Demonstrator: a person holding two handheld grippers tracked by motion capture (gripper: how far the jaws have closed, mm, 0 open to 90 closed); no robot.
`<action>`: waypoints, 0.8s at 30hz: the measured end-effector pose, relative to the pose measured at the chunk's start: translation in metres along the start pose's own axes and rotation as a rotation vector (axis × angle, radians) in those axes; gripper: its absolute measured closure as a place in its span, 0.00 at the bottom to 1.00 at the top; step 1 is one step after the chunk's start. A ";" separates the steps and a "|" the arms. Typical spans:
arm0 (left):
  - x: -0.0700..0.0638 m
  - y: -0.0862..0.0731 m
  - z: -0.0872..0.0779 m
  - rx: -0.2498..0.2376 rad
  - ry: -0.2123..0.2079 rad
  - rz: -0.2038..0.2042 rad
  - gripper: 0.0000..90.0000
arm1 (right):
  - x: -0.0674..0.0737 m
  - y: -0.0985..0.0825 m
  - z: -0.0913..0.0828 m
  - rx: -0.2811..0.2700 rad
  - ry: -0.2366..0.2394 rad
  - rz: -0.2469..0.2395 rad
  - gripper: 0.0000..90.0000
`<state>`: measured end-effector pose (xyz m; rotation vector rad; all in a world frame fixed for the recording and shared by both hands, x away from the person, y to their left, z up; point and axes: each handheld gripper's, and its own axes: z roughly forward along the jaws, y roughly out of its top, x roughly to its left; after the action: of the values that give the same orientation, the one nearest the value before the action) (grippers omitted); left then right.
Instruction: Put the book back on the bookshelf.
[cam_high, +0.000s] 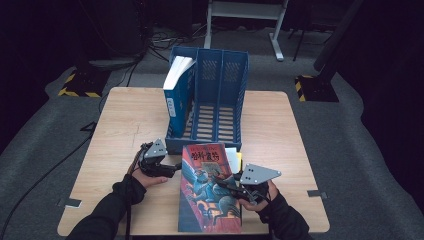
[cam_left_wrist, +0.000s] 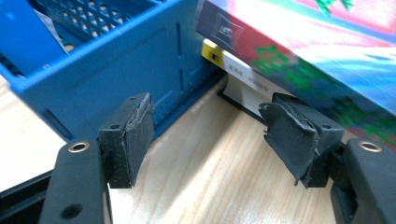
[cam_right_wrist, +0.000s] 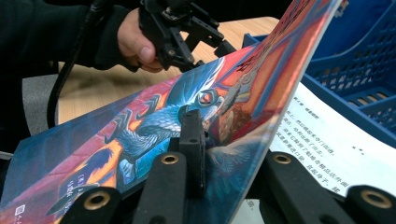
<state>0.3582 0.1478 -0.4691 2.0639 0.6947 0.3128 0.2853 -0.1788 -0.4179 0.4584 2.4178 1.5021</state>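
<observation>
A thick book with a colourful dragon cover (cam_high: 207, 200) lies tilted in front of the blue file rack (cam_high: 200, 145), its right edge lifted. My right gripper (cam_high: 227, 185) is shut on that edge; in the right gripper view one pad (cam_right_wrist: 191, 140) presses on the cover (cam_right_wrist: 140, 126) and the other jaw sits beneath. My left gripper (cam_high: 172, 167) stands open just left of the book, by the rack's front wall (cam_left_wrist: 116, 70). Only bare table lies between its pads (cam_left_wrist: 133, 135). The colourful book (cam_left_wrist: 317, 42) passes above its right jaw.
A white and yellow book (cam_high: 232, 155) lies flat under the colourful one, its printed cover (cam_right_wrist: 327, 149) showing. A blue-spined book (cam_high: 176, 95) stands in the rack's left slot. The other slots hold nothing. The wooden table (cam_high: 130, 120) stands on grey carpet.
</observation>
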 end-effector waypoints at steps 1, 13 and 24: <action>0.001 0.002 0.001 -0.009 -0.006 -0.004 0.37 | 0.001 0.001 -0.001 -0.005 0.000 -0.005 0.86; -0.002 0.018 -0.005 -0.086 -0.044 0.003 0.46 | 0.002 0.007 -0.013 -0.074 0.012 -0.015 0.87; -0.010 0.036 -0.020 -0.178 -0.136 0.035 0.68 | 0.001 0.012 -0.027 -0.136 0.028 -0.027 0.87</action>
<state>0.3535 0.1406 -0.4279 1.9101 0.5297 0.2429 0.2759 -0.1960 -0.3955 0.3765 2.3133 1.6585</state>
